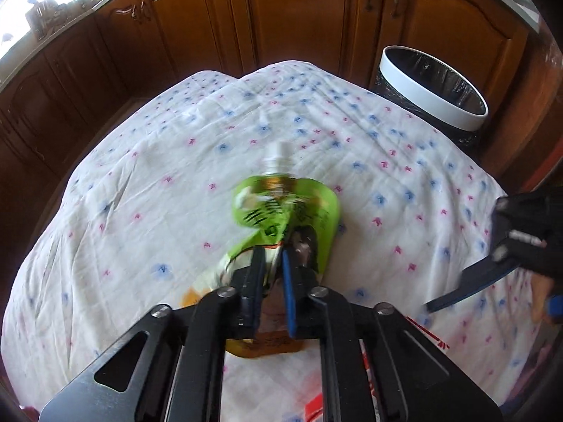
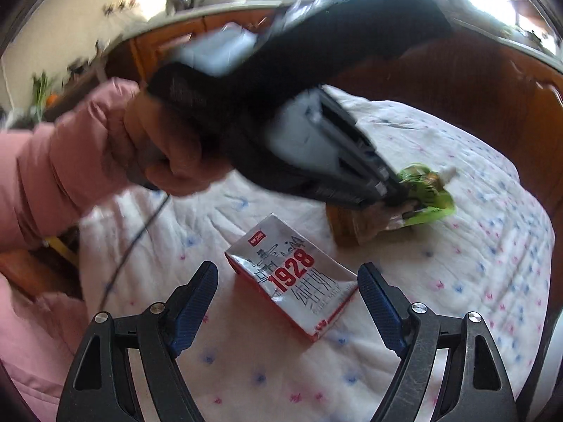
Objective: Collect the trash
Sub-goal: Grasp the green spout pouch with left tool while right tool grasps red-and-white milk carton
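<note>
Green pouch [image 1: 281, 207]: lying on floral cloth [image 1: 147, 183], being pinched by left gripper [image 1: 272, 249].
Right gripper [image 2: 286, 281]: hovering spread above milk carton [image 2: 299, 277].
Bin [image 1: 436, 88]: standing beyond cloth.

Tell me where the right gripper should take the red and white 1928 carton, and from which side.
Take the 1928 carton across its narrow width, near the middle of its body, coming from above. It lies flat on the tablecloth, slanted, so the jaws probably need a small turn to sit square to its long edges. The right gripper is open and already straddles its near end. Nothing crowds its sides.
</note>
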Action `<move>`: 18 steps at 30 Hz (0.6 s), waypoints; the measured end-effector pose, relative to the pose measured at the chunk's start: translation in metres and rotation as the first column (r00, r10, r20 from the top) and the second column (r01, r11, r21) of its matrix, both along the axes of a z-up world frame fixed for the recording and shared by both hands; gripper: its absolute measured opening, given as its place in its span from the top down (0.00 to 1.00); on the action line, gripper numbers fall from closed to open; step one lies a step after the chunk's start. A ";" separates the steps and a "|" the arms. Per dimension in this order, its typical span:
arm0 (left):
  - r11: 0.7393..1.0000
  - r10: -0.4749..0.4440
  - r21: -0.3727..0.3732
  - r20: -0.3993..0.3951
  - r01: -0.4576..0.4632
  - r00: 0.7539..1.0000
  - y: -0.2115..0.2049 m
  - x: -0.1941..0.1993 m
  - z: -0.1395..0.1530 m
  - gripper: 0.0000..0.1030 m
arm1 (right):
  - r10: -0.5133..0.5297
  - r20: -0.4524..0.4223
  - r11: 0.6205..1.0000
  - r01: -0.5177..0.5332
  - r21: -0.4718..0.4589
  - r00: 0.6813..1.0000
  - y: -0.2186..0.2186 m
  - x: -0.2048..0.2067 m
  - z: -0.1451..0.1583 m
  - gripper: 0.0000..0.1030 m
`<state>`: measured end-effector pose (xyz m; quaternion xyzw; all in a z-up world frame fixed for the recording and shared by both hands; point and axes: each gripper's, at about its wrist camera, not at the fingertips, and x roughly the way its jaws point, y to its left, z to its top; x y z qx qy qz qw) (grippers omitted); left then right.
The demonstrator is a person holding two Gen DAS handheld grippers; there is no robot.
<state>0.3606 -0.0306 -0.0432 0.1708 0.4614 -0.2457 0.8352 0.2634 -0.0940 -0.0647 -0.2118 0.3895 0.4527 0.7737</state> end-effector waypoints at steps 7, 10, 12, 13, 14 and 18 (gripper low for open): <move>0.983 0.104 -0.153 0.012 -0.100 0.995 0.038 -0.005 0.030 0.97 | 0.059 0.040 0.997 -0.056 -0.057 0.997 0.018 0.003 -0.003 0.19; 0.967 0.154 -0.207 0.027 -0.145 0.988 0.057 -0.014 0.044 0.97 | 0.090 0.048 0.994 -0.086 -0.071 0.995 0.023 0.003 -0.001 0.19; 0.955 0.190 -0.236 0.027 -0.178 0.982 0.069 -0.016 0.050 0.97 | 0.111 0.065 0.990 -0.105 -0.091 0.992 0.028 0.002 -0.001 0.19; 0.945 0.212 -0.259 0.022 -0.199 0.977 0.078 -0.019 0.053 0.97 | 0.120 0.055 0.988 -0.114 -0.107 0.991 0.030 0.003 -0.004 0.19; 0.939 0.224 -0.272 0.017 -0.211 0.974 0.083 -0.019 0.054 0.97 | 0.120 0.044 0.986 -0.114 -0.120 0.992 0.031 0.002 -0.006 0.19; 0.911 0.287 -0.309 0.001 -0.273 0.958 0.106 -0.028 0.056 0.97 | 0.055 -0.018 0.993 -0.057 -0.105 0.998 0.028 0.005 -0.018 0.29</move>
